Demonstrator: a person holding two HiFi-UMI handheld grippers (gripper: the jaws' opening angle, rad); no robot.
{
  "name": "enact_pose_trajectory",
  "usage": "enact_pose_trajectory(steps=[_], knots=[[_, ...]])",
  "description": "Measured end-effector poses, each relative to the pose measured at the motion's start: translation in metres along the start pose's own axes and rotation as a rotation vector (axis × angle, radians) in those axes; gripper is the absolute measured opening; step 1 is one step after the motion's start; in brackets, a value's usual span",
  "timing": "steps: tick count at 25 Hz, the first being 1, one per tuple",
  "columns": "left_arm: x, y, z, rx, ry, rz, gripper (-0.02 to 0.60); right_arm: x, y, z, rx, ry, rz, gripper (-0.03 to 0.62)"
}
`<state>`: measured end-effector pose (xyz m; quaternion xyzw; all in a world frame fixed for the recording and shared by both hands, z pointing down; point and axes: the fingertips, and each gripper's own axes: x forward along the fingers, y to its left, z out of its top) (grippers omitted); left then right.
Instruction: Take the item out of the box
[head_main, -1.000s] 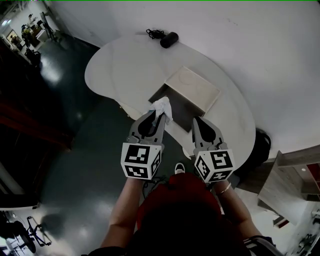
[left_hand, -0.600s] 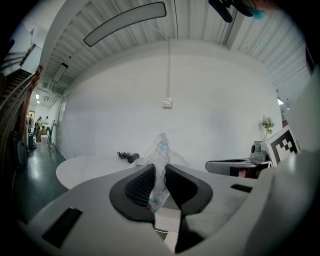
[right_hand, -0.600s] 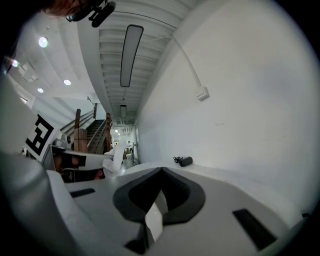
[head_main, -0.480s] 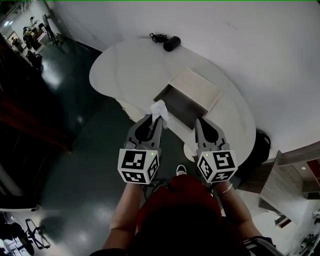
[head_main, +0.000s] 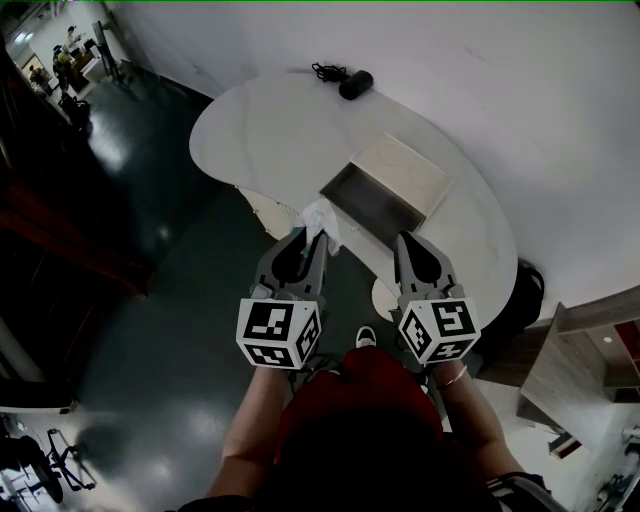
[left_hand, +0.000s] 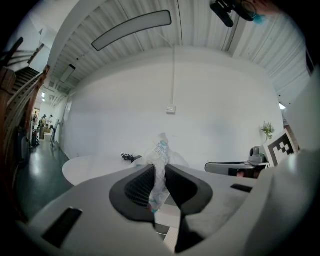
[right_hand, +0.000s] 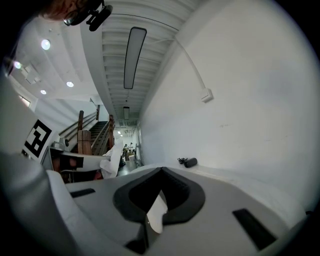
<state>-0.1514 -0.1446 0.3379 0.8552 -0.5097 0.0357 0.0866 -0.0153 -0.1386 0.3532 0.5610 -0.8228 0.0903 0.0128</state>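
Packet: a crinkled white plastic packet (head_main: 322, 218) is out of the box (head_main: 372, 200), held in the air over the near edge of the desk (head_main: 260, 140).
Left claw: my left claw (head_main: 313, 238) pinches the packet low down, and its top sticks up free past the tips. I judge that a low grip on such thin film stops it sliding out.
Right claw: my right claw (head_main: 407, 243) is pressed together with nothing in it. It is held beside the left one, near the box's front corner. I judge it is only standing by.
Box: it is open, with its light flap folded away on the far side. The dark inside looks empty.
Progress: I judge the removal done, with only setting the packet down left.
Desk: white and rounded, with a black cylinder (head_main: 355, 84) and its cable at the far edge.
Room: a white wall (head_main: 520, 90) and a dark glossy floor (head_main: 150, 300).
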Motion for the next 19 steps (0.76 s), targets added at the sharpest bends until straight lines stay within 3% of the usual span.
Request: enact_pose_trajectory(steps=[19], knots=[[-0.027,-0.013,0.003,-0.007,-0.04,0.0,0.087,-0.02,0.015,0.003,-0.018,-0.022,0.008,0.015]])
